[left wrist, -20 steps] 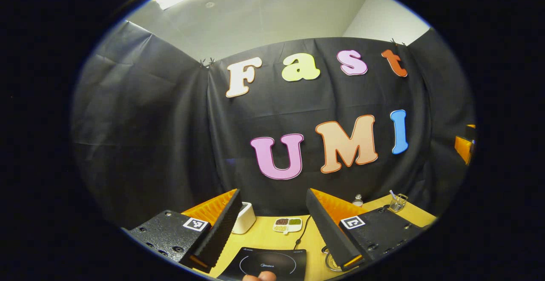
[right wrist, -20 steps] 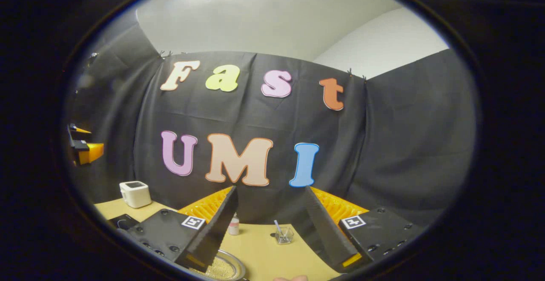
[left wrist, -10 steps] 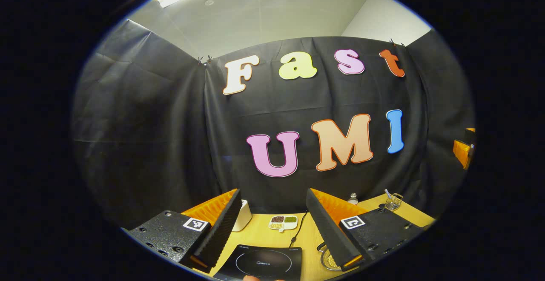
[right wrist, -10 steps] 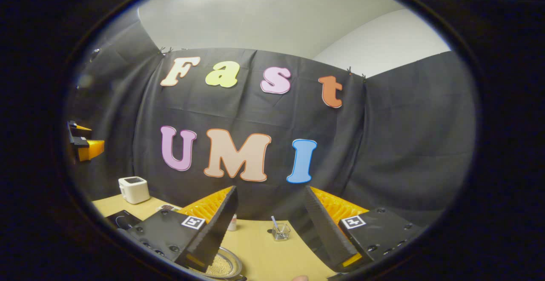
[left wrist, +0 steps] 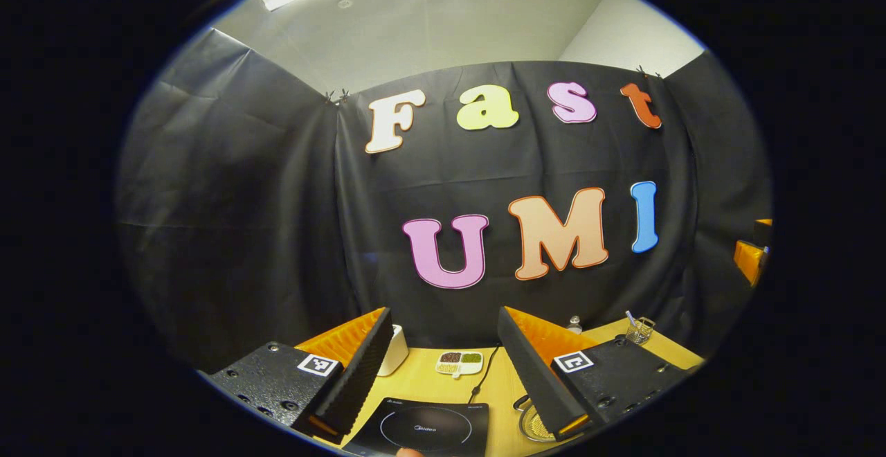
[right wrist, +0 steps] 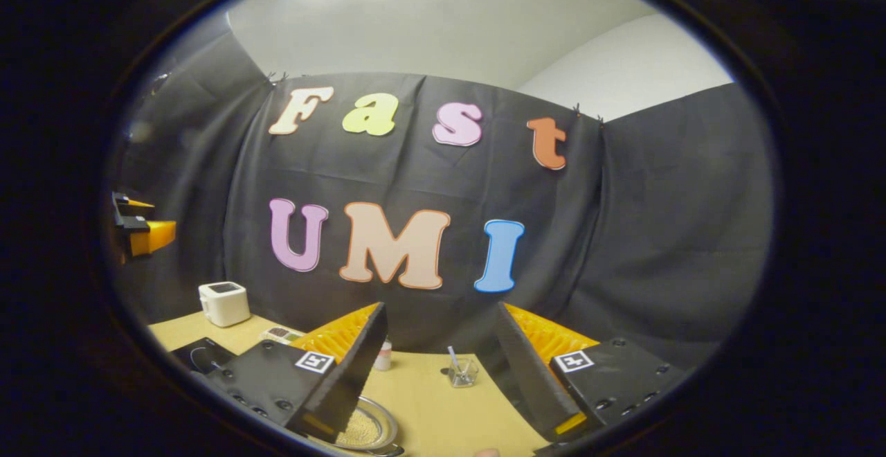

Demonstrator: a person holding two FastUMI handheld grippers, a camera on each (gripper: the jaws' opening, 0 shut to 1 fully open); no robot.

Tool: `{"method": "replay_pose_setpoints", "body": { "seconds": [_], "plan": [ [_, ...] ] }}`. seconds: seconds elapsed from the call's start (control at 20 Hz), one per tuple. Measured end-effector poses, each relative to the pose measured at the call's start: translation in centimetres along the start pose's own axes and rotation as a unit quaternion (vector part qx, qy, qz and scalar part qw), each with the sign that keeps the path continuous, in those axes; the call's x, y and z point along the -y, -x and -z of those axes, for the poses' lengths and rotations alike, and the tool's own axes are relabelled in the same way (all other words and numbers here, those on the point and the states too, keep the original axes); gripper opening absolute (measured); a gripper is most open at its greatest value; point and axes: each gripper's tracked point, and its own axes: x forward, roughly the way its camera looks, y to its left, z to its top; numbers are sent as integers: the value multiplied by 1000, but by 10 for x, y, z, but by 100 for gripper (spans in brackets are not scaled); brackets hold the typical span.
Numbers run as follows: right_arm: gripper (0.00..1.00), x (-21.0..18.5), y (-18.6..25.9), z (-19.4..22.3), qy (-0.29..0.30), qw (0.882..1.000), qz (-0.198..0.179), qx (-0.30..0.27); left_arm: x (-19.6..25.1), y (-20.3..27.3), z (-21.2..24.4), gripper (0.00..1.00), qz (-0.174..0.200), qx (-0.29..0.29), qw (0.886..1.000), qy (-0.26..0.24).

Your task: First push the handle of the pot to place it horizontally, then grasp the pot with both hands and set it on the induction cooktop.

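Both claws, left (left wrist: pixel 443 401) and right (right wrist: pixel 436 401), gape empty above the yellow wooden counter (right wrist: pixel 443 415). The round steel pot (right wrist: pixel 367 429) sits at 7 o'clock, slightly farther up than before; the black induction cooktop (left wrist: pixel 422 429) lies at 6 o'clock.

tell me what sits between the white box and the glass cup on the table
In the left gripper view, a small divided dish of grains lies on the table between the white box and the glass cup, with a small bottle farther toward the cup.

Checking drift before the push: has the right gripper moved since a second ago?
Yes. In the right gripper view the white box sits higher against the right gripper, so it has tipped slightly downward.
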Motion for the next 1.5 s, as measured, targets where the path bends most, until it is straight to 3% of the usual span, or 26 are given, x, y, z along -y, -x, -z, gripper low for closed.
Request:
{"method": "replay_pose_setpoints", "body": {
  "seconds": [0.1, 0.15, 0.25, 0.35, 0.45, 0.65, 0.9, 1.2, 1.5],
  "plan": [
    [69, -9, 4, 7, -8, 1000, -18, -14, 0, 2, 1, 97, 0, 0, 1000, -3],
    [64, -15, 3, 14, -12, 999, -29, -25, 1, 2, 0, 97, 1, 1, 1000, -2],
    [33, -5, 4, 17, 2, 1000, -8, -29, 1, 2, -2, 97, 2, 3, 1000, -1],
    [0, -15, 5, 18, -5, 999, -24, -30, 1, 4, -3, 97, 2, 4, 1000, -2],
    [5, -20, 8, 17, -12, 999, -33, -30, 2, 3, -2, 97, 3, 4, 1000, -4],
    [3, -29, 10, 23, -9, 998, -48, -32, 2, 4, -4, 97, 5, 6, 1000, -4],
    [5, -53, 15, 95, 8, 990, -85, -109, 2, 6, -2, 97, 4, 7, 1000, -5],
    [5, -77, 46, 217, 10, 962, -124, -245, 1, 4, 1, 97, -6, -1, 1000, -12],
    [5, -88, 74, 306, 15, 931, -146, -335, -3, 0, 8, 97, -22, -14, 1000, -13]
  ]
}}
